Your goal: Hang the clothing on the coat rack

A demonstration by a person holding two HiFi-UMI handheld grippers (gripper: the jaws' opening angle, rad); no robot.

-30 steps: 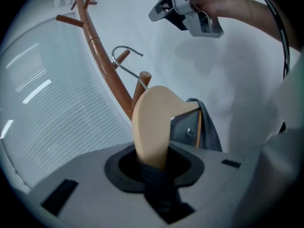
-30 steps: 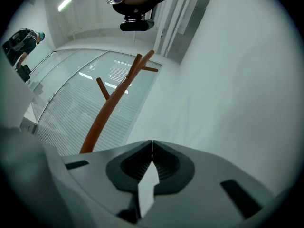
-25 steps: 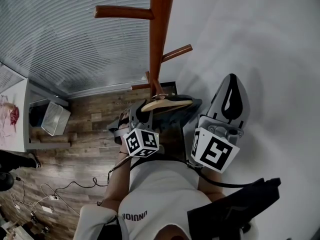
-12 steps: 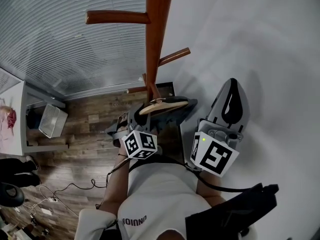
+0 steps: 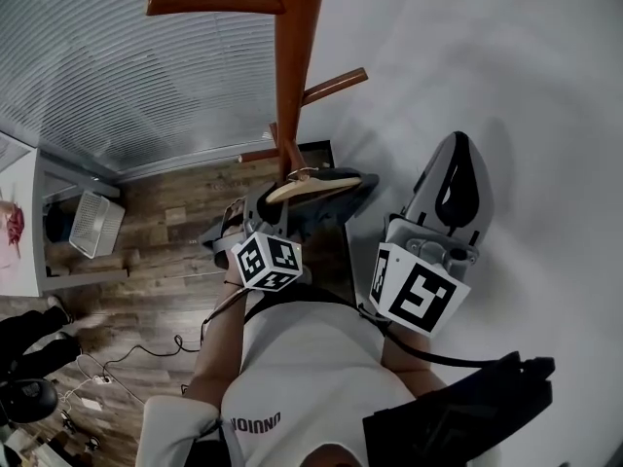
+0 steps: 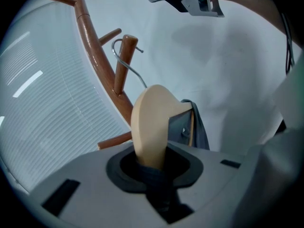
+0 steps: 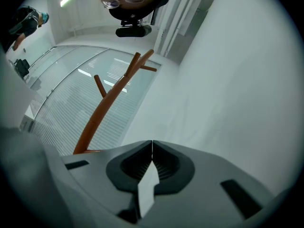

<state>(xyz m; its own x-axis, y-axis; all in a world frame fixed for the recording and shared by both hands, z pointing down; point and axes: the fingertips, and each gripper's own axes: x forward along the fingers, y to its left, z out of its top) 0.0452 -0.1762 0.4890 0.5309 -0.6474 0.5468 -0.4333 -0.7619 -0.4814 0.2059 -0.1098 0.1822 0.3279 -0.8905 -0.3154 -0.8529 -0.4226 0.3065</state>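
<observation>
My left tongs (image 6: 152, 167) are closing on the stiff hanger (image 6: 151, 122) end, limp clothing (image 6: 198, 127) looks light; right tongs (image 7: 152, 163) together, empty

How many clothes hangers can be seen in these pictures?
1: a wooden hanger carrying dark clothing, its wire hook around a peg of the coat rack. Others may be hidden.
</observation>
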